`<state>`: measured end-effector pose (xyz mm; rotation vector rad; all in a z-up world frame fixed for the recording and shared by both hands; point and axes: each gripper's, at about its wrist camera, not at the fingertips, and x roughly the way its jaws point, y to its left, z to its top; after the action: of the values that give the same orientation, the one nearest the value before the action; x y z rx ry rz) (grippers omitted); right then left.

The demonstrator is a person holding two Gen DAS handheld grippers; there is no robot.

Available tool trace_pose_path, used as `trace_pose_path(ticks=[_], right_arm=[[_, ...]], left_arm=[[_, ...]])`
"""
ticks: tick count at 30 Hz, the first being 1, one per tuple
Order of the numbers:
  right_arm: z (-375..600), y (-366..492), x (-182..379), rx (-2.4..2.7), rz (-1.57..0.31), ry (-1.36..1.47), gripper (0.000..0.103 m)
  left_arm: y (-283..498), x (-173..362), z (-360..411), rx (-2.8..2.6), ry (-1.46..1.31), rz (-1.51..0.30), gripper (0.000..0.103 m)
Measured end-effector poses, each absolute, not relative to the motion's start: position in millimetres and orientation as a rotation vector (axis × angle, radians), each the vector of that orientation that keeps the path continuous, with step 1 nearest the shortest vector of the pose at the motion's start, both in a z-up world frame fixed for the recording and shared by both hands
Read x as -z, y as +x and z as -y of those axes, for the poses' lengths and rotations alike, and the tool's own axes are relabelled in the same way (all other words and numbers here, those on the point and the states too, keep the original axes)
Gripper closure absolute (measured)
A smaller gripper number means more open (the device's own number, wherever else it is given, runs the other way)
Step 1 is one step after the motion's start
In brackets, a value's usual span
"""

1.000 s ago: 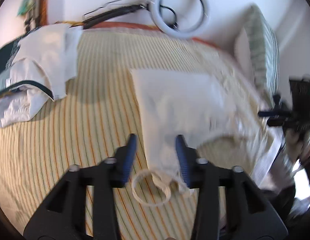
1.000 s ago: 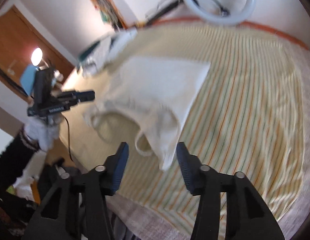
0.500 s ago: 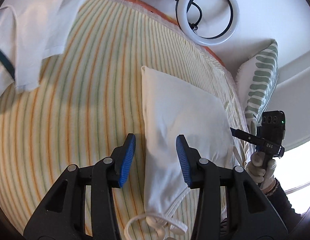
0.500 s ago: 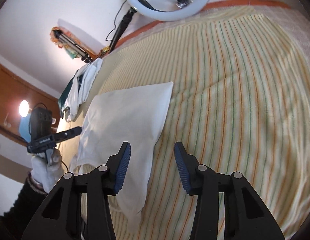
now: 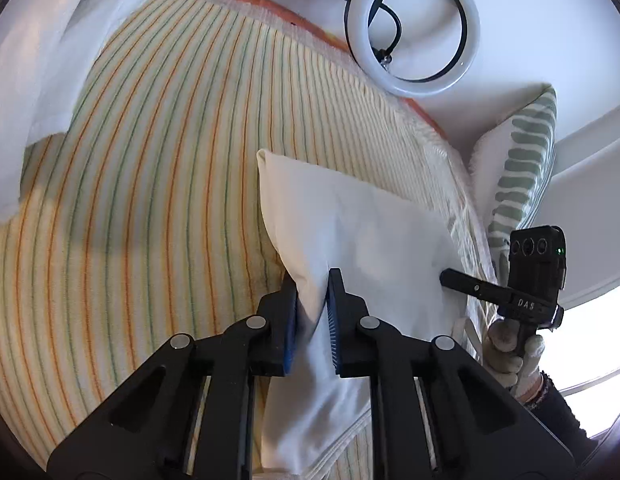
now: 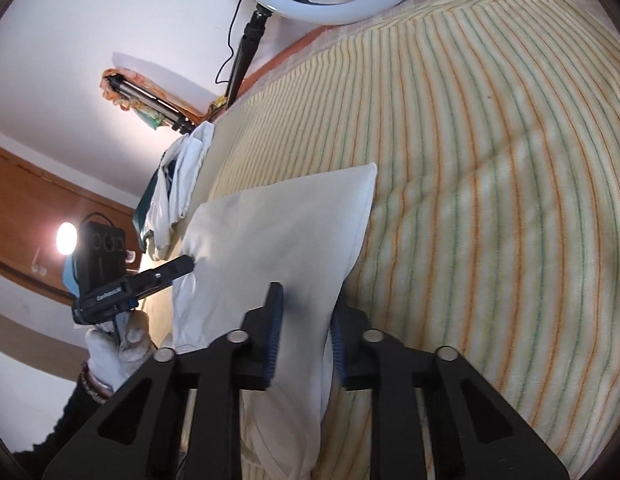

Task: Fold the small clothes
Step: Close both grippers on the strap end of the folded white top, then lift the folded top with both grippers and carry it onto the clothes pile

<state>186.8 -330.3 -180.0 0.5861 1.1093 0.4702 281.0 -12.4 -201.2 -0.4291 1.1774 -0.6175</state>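
Observation:
A cream sleeveless top [image 5: 362,232] lies flat on the striped bedspread [image 5: 157,168]. My left gripper [image 5: 312,280] is shut on its left side edge, with cloth bunched between the blue pads. In the right wrist view the same top [image 6: 277,232] lies under my right gripper [image 6: 305,304], whose jaws straddle the top's right edge with a narrow gap; I cannot see a pinch. The right gripper's body [image 5: 526,280] shows at the far side in the left wrist view, and the left gripper's body [image 6: 109,276] shows in the right wrist view.
A pile of white and teal clothes [image 6: 177,184] lies at the bed's far left corner. A ring light [image 5: 412,28] stands against the wall behind the bed. A green-striped pillow [image 5: 518,160] leans at the right. A folded tripod [image 6: 149,100] rests by the wall.
Both grippers dropped down onto the top's side edges. The left jaws closed on the cloth and the right jaws narrowed around the other edge. The top settled flat on the bed.

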Motion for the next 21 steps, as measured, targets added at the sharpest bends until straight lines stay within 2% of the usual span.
trace_pose_path(ticks=[13,21], right_arm=[[291.4,177.1,133.2,-0.415,-1.035,0.345,0.095],[252.5,183.1,107.7,-0.444,-0.998,0.251,0.096]], left_arm=[[254.1,162.2,19.5,0.588,-0.242,-1.027,0.094],[244.3,135.3,-10.4,0.554,-0.227,-0.959,0.094]])
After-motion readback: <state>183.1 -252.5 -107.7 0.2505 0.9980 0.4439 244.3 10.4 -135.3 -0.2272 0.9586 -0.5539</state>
